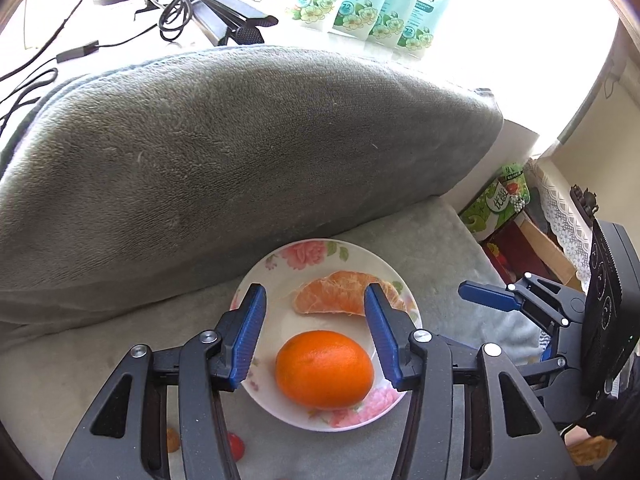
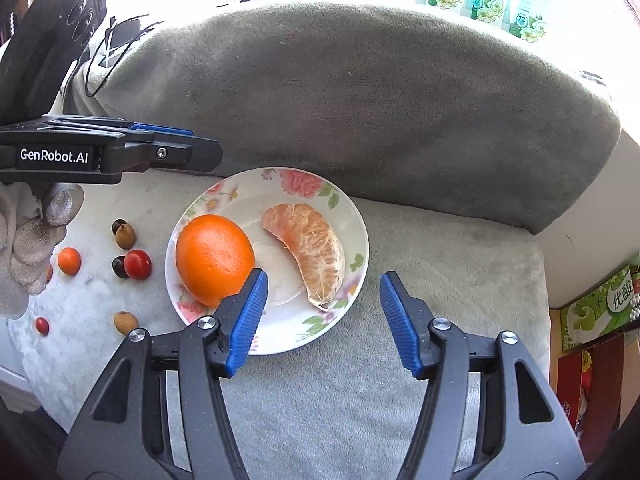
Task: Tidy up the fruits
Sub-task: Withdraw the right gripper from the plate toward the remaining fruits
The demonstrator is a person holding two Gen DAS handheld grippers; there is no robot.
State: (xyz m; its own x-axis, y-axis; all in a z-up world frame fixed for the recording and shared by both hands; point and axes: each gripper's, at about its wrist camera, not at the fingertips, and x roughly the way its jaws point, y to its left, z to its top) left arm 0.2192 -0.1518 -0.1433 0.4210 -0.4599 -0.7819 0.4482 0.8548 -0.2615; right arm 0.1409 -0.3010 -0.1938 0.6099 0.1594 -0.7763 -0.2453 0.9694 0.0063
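A: Right wrist view: right gripper (image 2: 322, 312) stands open with nothing between the jaws, hanging over the near right edge of the floral plate (image 2: 224, 196). Whole orange (image 2: 214, 258) sits on the left half of the plate, peeled segment cluster (image 2: 310, 252) on the right half, a bare gap between them.

B: Left side?

A: Left gripper (image 1: 316, 330) is part open and empty, jaws straddling the orange (image 1: 324, 368) from above, pads not on it. Both fruits are on the plate (image 1: 384, 256).

B: Risks?

A: Main one, I'd say: the orange is round on a shallow glazed dish. If a pad clips it off-centre it likely rolls into the segments or over the rim. The plate rests on soft grey fleece (image 2: 400, 360), so a downward push on the rim could tip it.

B: Loose stuff?

A: Small fruits lie off the plate to the left: cherry tomato (image 2: 137, 264), longans (image 2: 125, 236), small orange fruit (image 2: 69, 261), a red one (image 2: 42, 325) nearer. They're small and round; a narrow pinch could squirt them away across the fleece.

B: Anything else?

A: Segments are soft, so a hard squeeze would likely burst them. Both tools crowd the same plate; reaching together risks a clash. The gloved hand (image 2: 28, 240) is close to the loose fruit too.
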